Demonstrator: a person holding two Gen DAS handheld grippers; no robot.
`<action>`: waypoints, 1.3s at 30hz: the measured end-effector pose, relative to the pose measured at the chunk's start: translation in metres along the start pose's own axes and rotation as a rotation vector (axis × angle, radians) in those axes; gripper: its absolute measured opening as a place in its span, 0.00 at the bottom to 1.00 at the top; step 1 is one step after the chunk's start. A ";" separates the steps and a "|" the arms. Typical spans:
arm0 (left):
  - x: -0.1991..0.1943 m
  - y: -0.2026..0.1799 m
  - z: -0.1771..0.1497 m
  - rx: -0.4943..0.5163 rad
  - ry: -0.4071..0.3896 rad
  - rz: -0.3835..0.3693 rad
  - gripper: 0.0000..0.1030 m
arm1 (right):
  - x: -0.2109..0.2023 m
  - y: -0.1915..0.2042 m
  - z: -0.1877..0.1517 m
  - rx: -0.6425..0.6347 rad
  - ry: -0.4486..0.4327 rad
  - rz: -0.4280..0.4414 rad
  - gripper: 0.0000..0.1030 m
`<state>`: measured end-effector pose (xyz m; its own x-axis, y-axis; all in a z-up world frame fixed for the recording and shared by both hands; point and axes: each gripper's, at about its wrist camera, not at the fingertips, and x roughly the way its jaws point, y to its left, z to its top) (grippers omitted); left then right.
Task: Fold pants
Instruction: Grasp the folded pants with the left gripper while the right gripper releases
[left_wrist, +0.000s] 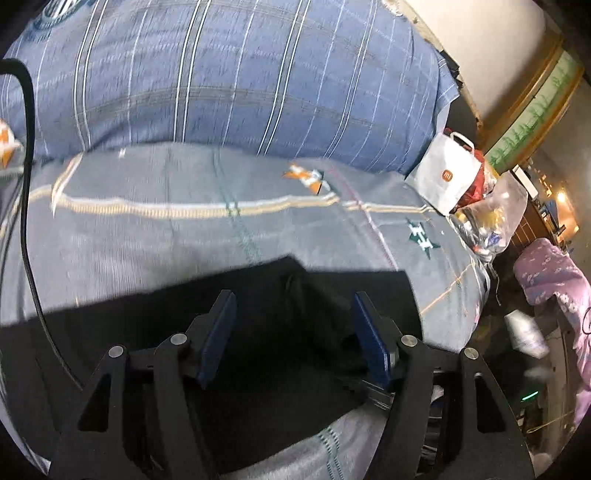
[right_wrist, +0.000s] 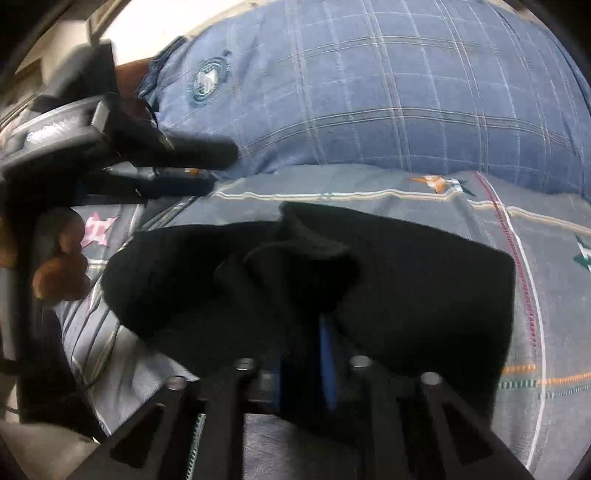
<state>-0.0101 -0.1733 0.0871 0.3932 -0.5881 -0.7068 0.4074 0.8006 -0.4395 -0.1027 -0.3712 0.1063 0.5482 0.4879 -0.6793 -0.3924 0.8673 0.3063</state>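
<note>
Black pants (left_wrist: 258, 332) lie on a grey patterned bed sheet (left_wrist: 147, 229), partly folded. My left gripper (left_wrist: 293, 306) is open, its blue-padded fingers (left_wrist: 221, 325) spread over the pants' upper edge with nothing between them. In the right wrist view the pants (right_wrist: 406, 277) form a dark bunched mass. My right gripper (right_wrist: 310, 325) is shut on a fold of the black fabric, which drapes over and hides most of its fingers (right_wrist: 327, 354). The left gripper's body (right_wrist: 110, 147) shows at the left of that view with the hand holding it.
A large blue plaid pillow or duvet (left_wrist: 240, 74) lies beyond the pants. A white paper bag (left_wrist: 447, 173) and clear plastic bags (left_wrist: 491, 218) sit at the bed's right edge. A black cable (left_wrist: 27, 184) hangs at the left. Purple bedding (left_wrist: 554, 280) is off the bed.
</note>
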 end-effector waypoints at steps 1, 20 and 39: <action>0.001 -0.001 -0.004 0.004 0.000 0.000 0.63 | -0.011 -0.003 0.004 0.014 -0.014 0.047 0.38; 0.040 -0.055 -0.035 0.073 0.038 0.019 0.19 | -0.043 -0.066 0.018 0.154 -0.090 -0.151 0.25; 0.039 -0.040 -0.055 0.021 0.005 0.154 0.14 | 0.007 -0.061 0.009 0.154 -0.015 -0.100 0.25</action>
<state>-0.0560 -0.2218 0.0469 0.4488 -0.4576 -0.7676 0.3599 0.8788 -0.3134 -0.0684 -0.4197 0.0890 0.5900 0.3988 -0.7020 -0.2181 0.9159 0.3370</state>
